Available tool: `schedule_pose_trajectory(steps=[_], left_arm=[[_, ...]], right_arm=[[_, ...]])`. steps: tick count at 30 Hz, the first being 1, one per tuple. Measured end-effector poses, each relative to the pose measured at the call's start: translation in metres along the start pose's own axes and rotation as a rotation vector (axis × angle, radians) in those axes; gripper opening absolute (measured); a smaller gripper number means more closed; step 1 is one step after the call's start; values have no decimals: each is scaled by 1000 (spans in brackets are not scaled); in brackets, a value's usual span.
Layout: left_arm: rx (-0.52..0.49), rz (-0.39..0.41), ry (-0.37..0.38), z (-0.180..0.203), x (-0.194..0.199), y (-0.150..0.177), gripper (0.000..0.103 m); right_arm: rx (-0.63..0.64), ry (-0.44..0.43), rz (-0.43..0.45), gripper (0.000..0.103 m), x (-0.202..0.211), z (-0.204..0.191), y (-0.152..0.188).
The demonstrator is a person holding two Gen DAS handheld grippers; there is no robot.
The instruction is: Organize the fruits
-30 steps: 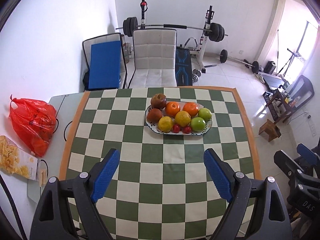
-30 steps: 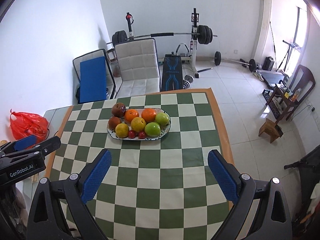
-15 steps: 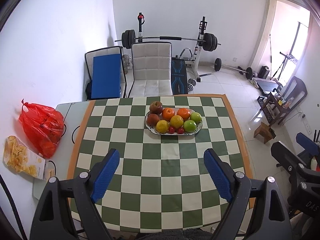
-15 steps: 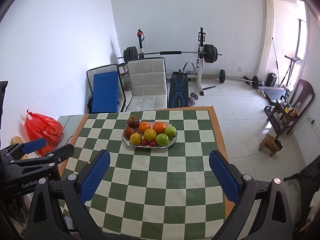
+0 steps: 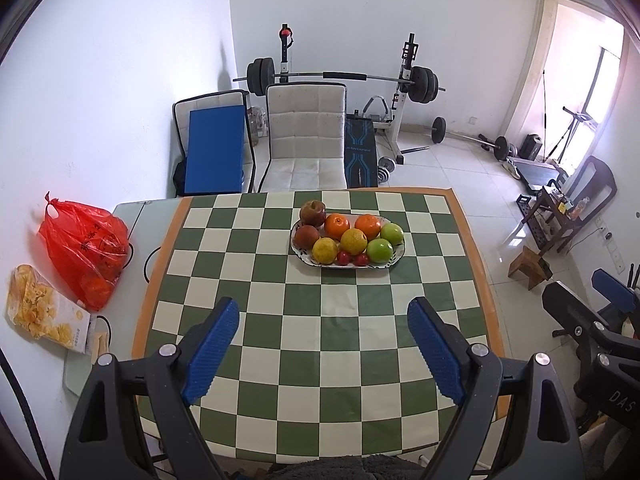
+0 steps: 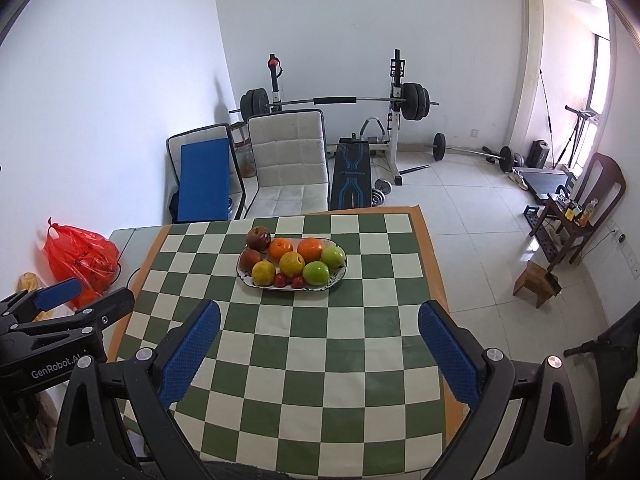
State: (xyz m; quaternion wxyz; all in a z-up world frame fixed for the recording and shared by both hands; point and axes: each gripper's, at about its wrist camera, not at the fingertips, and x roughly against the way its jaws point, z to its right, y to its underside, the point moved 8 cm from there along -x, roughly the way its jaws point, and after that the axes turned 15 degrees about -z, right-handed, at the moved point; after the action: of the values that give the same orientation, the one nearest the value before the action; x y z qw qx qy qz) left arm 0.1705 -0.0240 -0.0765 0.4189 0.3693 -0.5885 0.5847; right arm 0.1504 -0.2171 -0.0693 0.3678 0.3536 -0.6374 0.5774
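- The left tool (image 5: pixel 323 320) and right tool (image 6: pixel 319 324) both hung spread and empty above the green-and-white chequered worktop (image 5: pixel 320 340).
- The mixed round fruits (image 5: pixel 347 240) sat heaped on the oval white patterned plate (image 5: pixel 394 258) toward the far edge, well apart from both tools.
- Risk: pulling one from the pile could set its neighbours rolling off.

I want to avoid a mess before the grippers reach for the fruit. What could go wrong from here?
The fruits are packed tight on the plate; pulling one may roll a neighbour off. The two small red fruits sit at the near rim and could be knocked out first. Both the left gripper and the right gripper are open and aimed at the same plate, so they may collide.
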Motion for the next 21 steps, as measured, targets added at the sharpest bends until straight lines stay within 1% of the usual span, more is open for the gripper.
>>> schedule_pose_trajectory(steps=[2,3,4,5,10,18,21], left_arm=[[4,5,-5,1,-1,-4,87],[6,9,-7,2,-3,-6,90],[7,10,-9,1,-5,-8,99],[9,12,-8,3,-7,-12,101],[20,20,-38,2,-25,-26,101],[46,-46,-61,0,-77,-41,101],[50,-60,-72,0,-93,-47,101]], right_arm=[[-2,2,6,101,-4,4,-3],[-2,4,10,101,-5,5,-5],[-3,9,11,101,-9,8,-7],[-4,11,9,101,-14,10,-9],[-10,15,2,102,-42,19,-22],[-9,36,-37,102,-101,28,-37],[-21,26,-62,102,-127,32,-41]])
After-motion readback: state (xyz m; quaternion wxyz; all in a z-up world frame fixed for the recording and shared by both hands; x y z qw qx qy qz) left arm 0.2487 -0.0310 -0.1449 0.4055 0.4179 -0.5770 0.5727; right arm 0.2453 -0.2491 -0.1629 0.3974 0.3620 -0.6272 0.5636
